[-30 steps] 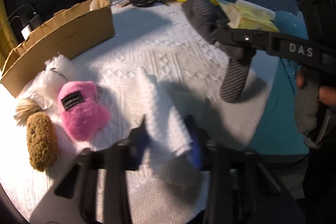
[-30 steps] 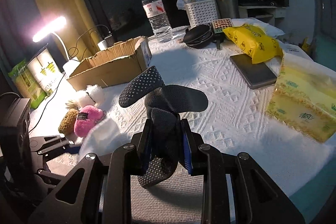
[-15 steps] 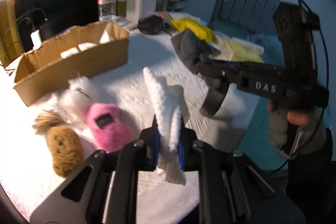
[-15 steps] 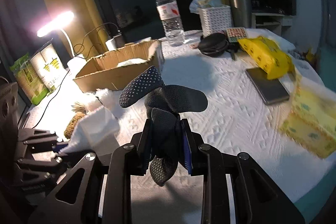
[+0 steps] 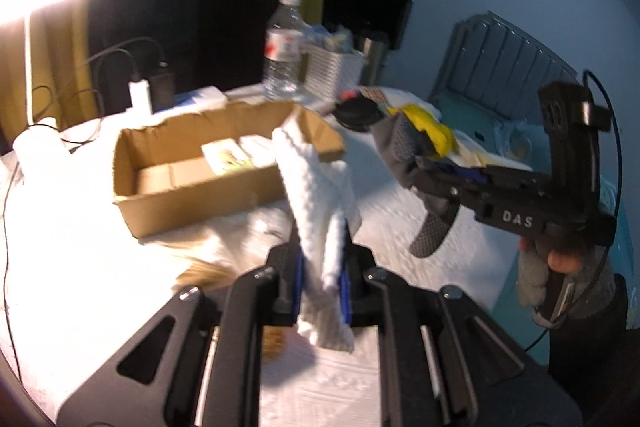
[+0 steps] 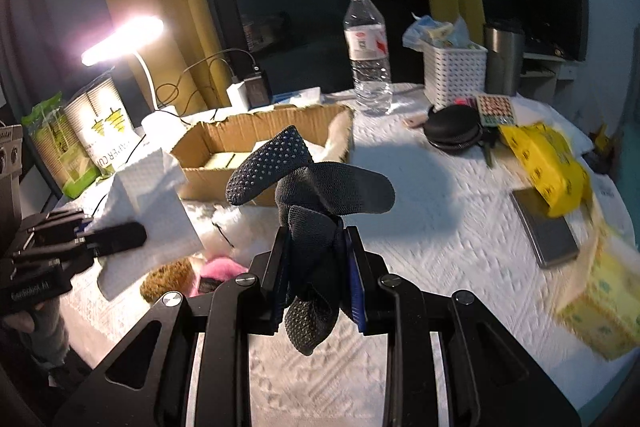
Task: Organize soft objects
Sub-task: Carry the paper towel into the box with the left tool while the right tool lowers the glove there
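Note:
My left gripper [image 5: 320,279] is shut on a white textured cloth [image 5: 316,195] and holds it in the air before an open cardboard box [image 5: 192,183]. My right gripper [image 6: 318,275] is shut on a dark grey dotted sock [image 6: 308,179] and holds it above the table. The right gripper and sock also show in the left wrist view [image 5: 432,227], to the right of the cloth. The white cloth shows in the right wrist view [image 6: 148,199], at the left. A pink plush [image 6: 218,273], a brown sponge [image 6: 170,277] and a white fluffy item [image 6: 236,223] lie on the white tablecloth [image 6: 440,227] below.
The box [image 6: 224,143] holds pale items. Behind it stand a water bottle [image 6: 368,51], a white basket [image 6: 454,75], a steel cup [image 6: 502,57], a lit lamp [image 6: 120,39] and chargers. A black case [image 6: 452,131], yellow bag [image 6: 548,163], grey notebook [image 6: 544,227] and tissue pack [image 6: 604,307] lie at right.
My left gripper closed on the white cloth and lifted it off the table toward the box. My right gripper keeps the sock and has moved left, nearer the box.

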The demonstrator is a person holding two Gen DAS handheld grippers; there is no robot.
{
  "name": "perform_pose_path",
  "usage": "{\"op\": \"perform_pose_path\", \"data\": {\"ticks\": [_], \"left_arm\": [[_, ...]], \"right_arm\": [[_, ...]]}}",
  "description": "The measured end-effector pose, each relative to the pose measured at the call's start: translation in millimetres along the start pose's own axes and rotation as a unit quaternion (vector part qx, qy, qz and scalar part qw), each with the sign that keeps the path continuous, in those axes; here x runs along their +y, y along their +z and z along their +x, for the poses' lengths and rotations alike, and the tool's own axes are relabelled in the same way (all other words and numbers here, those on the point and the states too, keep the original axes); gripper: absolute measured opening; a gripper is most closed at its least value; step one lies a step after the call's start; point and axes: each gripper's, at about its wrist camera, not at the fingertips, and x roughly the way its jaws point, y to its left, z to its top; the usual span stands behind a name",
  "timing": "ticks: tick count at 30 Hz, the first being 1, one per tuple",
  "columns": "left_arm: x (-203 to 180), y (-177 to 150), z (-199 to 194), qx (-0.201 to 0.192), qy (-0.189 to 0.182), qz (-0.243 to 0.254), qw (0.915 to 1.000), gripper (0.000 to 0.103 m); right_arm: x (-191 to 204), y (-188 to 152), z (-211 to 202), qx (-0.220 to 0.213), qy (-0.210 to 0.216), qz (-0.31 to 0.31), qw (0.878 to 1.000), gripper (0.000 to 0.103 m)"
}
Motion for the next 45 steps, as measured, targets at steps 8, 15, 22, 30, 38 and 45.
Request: {"op": "perform_pose_path", "data": {"ticks": [8, 15, 22, 30, 38, 45], "left_arm": [[43, 16, -8, -0.020, 0.020, -0.019, 0.9994, 0.014], [62, 33, -6, -0.034, 0.030, -0.019, 0.9988, 0.014], [60, 48, 14, -0.030, 0.031, -0.019, 0.9989, 0.014], [45, 64, 51, -0.014, 0.036, -0.022, 0.9990, 0.014], [24, 77, 98, 0.010, 0.038, -0.018, 0.9991, 0.014], [17, 88, 134, 0.010, 0.027, -0.034, 0.9990, 0.016]], "right_arm": [[22, 26, 17, -0.001, 0.006, -0.020, 1.000, 0.028], [30, 46, 26, -0.008, 0.007, -0.030, 0.999, 0.028], [18, 60, 34, -0.013, 0.010, -0.031, 0.999, 0.028], [-8, 66, 41, -0.023, 0.027, -0.023, 0.999, 0.028], [-46, 62, 46, -0.026, 0.039, 0.009, 0.999, 0.028], [-66, 59, 35, -0.038, 0.031, 0.019, 0.999, 0.028]]}}
